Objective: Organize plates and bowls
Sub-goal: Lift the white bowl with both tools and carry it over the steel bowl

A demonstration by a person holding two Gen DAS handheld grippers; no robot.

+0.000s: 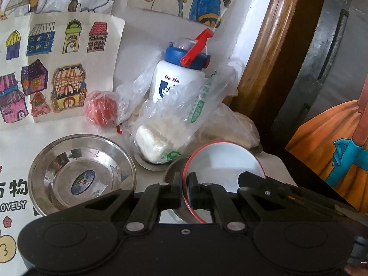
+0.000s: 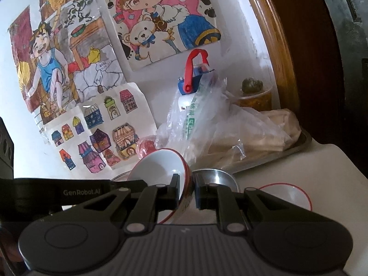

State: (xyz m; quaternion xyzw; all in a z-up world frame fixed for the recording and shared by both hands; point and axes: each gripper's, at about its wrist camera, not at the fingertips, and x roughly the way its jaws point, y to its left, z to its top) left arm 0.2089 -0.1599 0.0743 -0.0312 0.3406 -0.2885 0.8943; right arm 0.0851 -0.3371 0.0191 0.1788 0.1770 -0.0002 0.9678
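Two rim-pinched bowls, both at risk of slipping

The left gripper clamped the rim of a red-edged white ceramic bowl above a shiny steel bowl; the right gripper pinched a second tilted red-rimmed white bowl. Either thin-edge hold could apparently twist loose, dropping ceramic onto the table.
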